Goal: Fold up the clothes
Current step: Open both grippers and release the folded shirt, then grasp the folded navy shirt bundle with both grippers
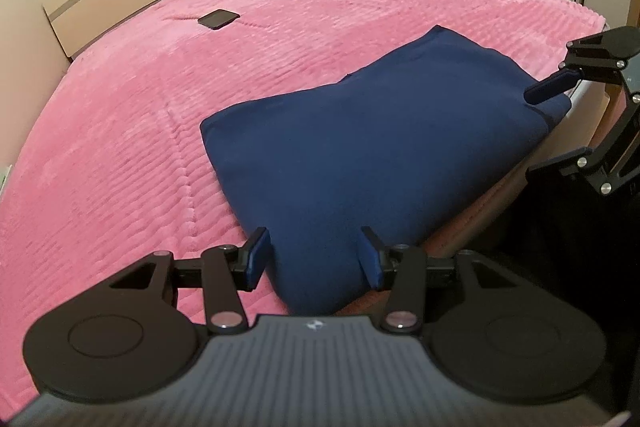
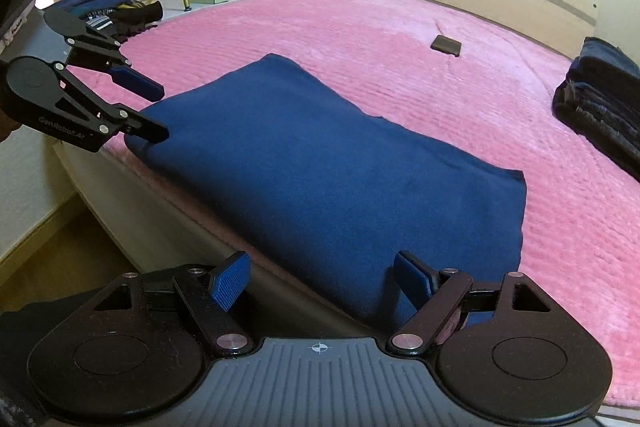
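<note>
Claws (image 1: pixel 314 259) (image 2: pixel 322 281) gape wide — straddling folded navy garment (image 1: pixel 360 147).

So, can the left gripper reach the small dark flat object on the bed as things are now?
Probably yes: the left gripper is open, and only bare pink bedspread lies before the dark object.

A folded navy garment (image 2: pixel 320 163) lies along the near edge of a bed covered with a pink blanket (image 2: pixel 400 39). The right tool (image 2: pixel 320 279) hangs open at the garment's near end, while the left tool (image 2: pixel 154 111), also open, sits at its far left corner. A small dark flat object (image 2: pixel 446 45) rests further up the bed, and a stack of dark folded clothes (image 2: pixel 600 99) sits at the right.
</note>
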### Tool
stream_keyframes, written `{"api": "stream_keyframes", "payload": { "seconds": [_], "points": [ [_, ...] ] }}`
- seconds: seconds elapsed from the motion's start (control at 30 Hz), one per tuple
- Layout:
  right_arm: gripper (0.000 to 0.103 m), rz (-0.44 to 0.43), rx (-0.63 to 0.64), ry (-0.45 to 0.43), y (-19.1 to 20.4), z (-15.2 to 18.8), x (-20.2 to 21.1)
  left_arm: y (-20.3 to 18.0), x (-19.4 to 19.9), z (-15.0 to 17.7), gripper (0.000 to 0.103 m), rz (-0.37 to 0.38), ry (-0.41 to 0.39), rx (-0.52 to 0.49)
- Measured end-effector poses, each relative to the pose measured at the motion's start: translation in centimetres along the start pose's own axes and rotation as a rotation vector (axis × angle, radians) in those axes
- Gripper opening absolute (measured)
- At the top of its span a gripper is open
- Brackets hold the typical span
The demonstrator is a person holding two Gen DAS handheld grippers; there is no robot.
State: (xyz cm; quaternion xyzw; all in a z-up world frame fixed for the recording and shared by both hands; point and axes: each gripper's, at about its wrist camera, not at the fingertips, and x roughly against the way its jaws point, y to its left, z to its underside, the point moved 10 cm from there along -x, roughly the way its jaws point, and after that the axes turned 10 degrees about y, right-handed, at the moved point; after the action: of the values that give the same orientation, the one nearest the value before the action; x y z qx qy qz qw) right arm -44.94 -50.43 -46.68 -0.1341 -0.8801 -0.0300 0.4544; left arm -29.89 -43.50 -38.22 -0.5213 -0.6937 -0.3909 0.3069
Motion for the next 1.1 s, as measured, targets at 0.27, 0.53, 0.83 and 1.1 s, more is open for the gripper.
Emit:
{"api": "stream_keyframes", "payload": {
  "seconds": [0.27, 0.53, 0.83, 1.1],
  "points": [
    [0.082, 0.046, 0.128, 0.003, 1.0, -1.1, -0.4, -0.2, -0.2, -0.1, 0.045, -0.002, 0.003, -0.006],
    [0.062, 0.094, 0.373, 0.039, 2.5, -1.9, -2.1, -0.9, 1.6, 1.1, 0.062, -0.109, -0.095, -0.169],
    [0.049, 0.027, 0.281, -0.001, 0.7, -3.5, -1.5, -7.4, 0.3, 2.3, 0.066, -0.291, -0.121, -0.63],
    [0.05, -0.006, 0.236, 0.001, 0.1, -2.7, -1.0, -9.1, -3.8, 1.3, 0.064, -0.479, -0.117, -0.896]
  ]
}}
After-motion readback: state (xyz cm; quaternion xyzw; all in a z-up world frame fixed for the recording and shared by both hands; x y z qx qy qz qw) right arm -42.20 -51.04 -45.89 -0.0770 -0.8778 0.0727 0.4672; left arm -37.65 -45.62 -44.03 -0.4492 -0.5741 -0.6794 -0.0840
